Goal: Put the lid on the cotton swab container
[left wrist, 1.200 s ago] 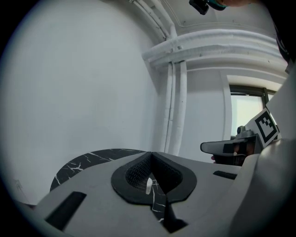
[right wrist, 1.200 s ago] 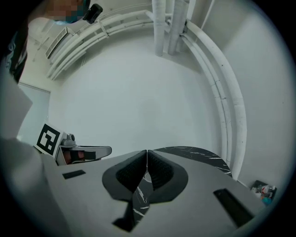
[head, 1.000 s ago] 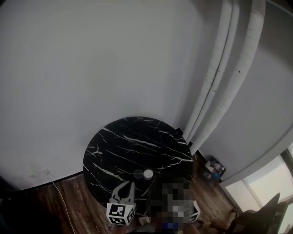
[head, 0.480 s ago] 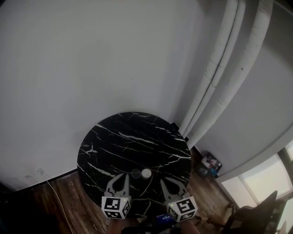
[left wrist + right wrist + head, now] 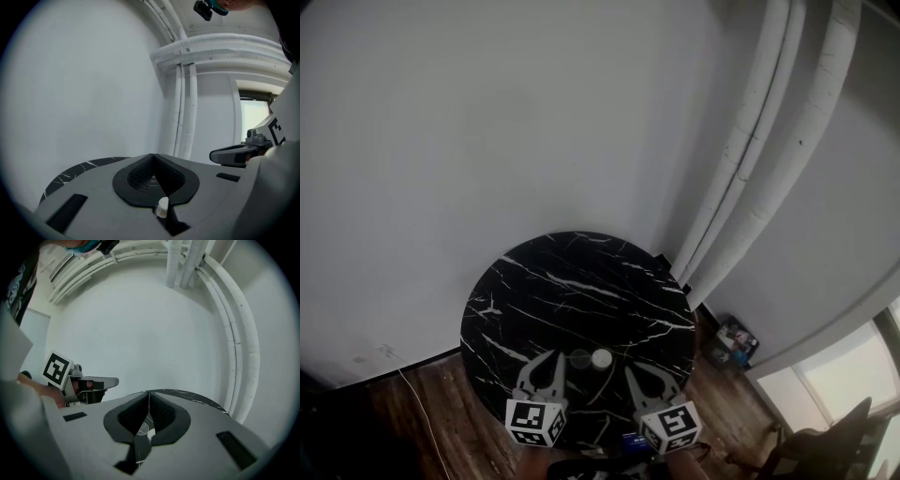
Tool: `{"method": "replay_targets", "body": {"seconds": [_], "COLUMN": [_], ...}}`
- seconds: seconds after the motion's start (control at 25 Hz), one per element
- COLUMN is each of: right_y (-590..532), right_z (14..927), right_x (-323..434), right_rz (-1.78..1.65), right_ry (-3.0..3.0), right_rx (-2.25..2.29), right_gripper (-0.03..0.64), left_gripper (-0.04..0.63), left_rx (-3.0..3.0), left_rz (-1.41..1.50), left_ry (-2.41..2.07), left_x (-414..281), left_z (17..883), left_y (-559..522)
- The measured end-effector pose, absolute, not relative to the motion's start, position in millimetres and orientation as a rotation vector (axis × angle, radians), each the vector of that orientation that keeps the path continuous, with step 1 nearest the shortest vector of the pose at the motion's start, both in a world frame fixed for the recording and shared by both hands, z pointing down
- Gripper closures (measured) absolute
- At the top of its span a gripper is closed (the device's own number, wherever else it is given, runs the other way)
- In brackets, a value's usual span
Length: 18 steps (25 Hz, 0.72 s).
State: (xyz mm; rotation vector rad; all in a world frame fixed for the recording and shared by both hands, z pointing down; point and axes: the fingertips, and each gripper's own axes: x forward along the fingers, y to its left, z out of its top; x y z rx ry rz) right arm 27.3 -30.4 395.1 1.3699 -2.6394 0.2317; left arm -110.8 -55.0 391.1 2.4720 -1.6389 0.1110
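Observation:
On the near part of the round black marble table [image 5: 572,291] stand two small round things side by side: a white-topped cotton swab container [image 5: 601,358] and a clear, darker piece [image 5: 579,357] to its left, too small to tell apart further. My left gripper [image 5: 557,357] is shut and empty, its tips just left of the clear piece. My right gripper [image 5: 629,372] is shut and empty, a little right of and nearer than the container. In the left gripper view the jaws [image 5: 152,155] meet, with a white bit [image 5: 162,206] showing through the gap below. The right gripper view shows its jaws [image 5: 148,393] closed.
A white wall stands behind the table, with white pipes [image 5: 741,178] running up at the right. Dark wood floor [image 5: 441,412] surrounds the table, with a thin cable [image 5: 412,384] at the left and a small bag [image 5: 733,339] by the wall at the right.
The right gripper has come into view beside the left one. Both grippers have stayed near the table's near edge; the two small things have not moved.

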Motion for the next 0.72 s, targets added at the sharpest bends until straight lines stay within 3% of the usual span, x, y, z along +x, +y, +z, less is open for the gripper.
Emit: {"method": "replay_targets", "body": {"seconds": [0.72], "right_y": [-52.1], "right_z": [414.3], "right_x": [38.6], "right_rz": [0.305], "right_ry": [-2.602], "right_rx": [1.386], "right_gripper": [0.598], "left_gripper": [0.581], "left_rx": [2.427], "left_rz": [0.196], "left_ry": [-1.647], "left_x": [-105.8], "left_z": [412.0], "left_y": [-81.4]}}
